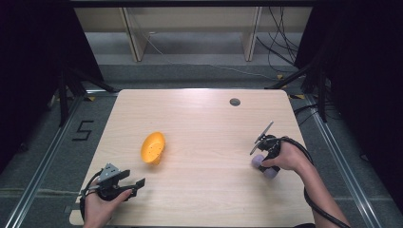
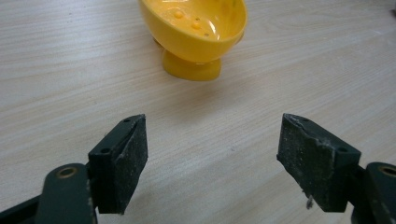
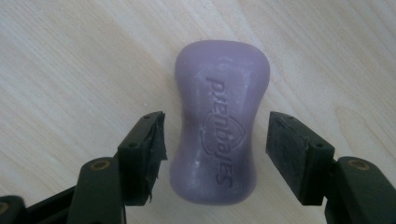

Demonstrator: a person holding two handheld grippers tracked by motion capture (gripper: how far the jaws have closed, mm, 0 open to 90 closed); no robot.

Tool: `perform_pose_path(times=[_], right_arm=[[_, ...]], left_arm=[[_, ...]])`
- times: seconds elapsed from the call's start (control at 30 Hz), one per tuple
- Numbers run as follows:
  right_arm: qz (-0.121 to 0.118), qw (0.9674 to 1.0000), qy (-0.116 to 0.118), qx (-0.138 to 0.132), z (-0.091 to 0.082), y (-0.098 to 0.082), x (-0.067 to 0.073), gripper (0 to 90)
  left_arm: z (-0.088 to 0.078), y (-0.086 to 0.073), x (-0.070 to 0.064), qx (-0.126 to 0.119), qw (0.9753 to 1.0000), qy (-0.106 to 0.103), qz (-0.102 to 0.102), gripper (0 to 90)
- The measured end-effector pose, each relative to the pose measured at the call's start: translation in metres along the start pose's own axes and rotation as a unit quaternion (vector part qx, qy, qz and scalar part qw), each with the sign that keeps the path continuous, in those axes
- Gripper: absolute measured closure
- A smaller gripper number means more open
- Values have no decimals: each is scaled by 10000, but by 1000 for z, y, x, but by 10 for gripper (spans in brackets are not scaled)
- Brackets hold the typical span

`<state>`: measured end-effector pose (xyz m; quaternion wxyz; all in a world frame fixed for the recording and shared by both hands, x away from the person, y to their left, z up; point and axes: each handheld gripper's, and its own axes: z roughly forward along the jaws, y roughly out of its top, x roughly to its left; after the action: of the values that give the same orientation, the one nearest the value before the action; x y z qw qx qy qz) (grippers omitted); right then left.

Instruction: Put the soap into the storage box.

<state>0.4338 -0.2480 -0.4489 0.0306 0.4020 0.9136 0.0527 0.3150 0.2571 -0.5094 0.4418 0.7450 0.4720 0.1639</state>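
Right now the purple soap bar lies flat on the bench, near its right edge, with its embossed face up and its waist between the jaws of my right tool. Both pads stand just off the bar's sides, a sliver of wood showing on either flank, so the tool is spread around it and not pinching. From the high view my right hand covers part of the bar. Well apart, toward the left, the yellow footed bowl sits tipped on its side. My left tool rests near the front left corner, jaws spread wide, pointed at that bowl.
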Motion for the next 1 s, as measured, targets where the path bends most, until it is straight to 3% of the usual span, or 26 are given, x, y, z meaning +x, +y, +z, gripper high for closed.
perform_pose_path(times=[0.07, 0.1, 0.13, 0.17, 0.2, 0.3, 0.4, 0.43, 0.53, 0.57, 0.7, 0.73, 0.77, 0.87, 0.93, 1.0], right_arm=[[-98, 9999, 12, 52, 3, 2, -3, 380], [113, 9998, 15, 155, 3, 4, 0, 381], [-46, 9999, -3, 108, 5, 4, -2, 381], [93, 9998, 10, 181, 5, 5, 0, 382], [-43, 9998, -19, 169, 6, 5, -2, 383], [189, 9993, -48, 307, 8, 8, 2, 389], [33, 9994, -26, 346, 11, 8, -1, 397], [192, 9991, -81, 382, 10, 9, 2, 400], [195, 9991, -110, 370, 11, 9, 2, 413], [217, 9989, -120, 389, 11, 10, 2, 415], [252, 9986, -95, 453, 12, 10, 2, 428], [322, 9980, 78, 539, 12, 11, 2, 429], [195, 9988, -58, 444, 14, 11, 2, 430], [289, 9983, -65, 495, 15, 12, 3, 434], [48, 9990, -46, 452, 19, 11, 0, 435], [20, 9990, -65, 445, 21, 11, 0, 438]], left_arm=[[0, 0, 0, -10, 10000, -15, 14, 236], [0, 0, 0, -3, 10000, 0, -12, 236], [0, 0, -1, -2, 10000, 4, -4, 236], [0, 0, -1, 0, 10000, 13, -1, 236], [0, 0, -1, 2, 10000, 14, -1, 236], [0, 0, 0, 4, 10000, 4, 18, 236], [0, 0, 0, -4, 10000, 2, 17, 236], [0, 0, -1, -14, 10000, -3, 8, 236], [0, 0, -1, -5, 10000, 32, 47, 236], [1, 0, -1, -25, 10000, 2, -32, 236], [0, 0, -2, -5, 10000, 36, 2, 236], [0, 0, -2, -5, 10000, 38, -24, 236], [0, 0, -1, -14, 10000, 19, 5, 236], [1, 0, -1, -26, 10000, 0, 20, 236], [1, 0, -1, -9, 10000, 8, -9, 236], [1, 0, -1, -7, 10000, 12, -19, 236]])
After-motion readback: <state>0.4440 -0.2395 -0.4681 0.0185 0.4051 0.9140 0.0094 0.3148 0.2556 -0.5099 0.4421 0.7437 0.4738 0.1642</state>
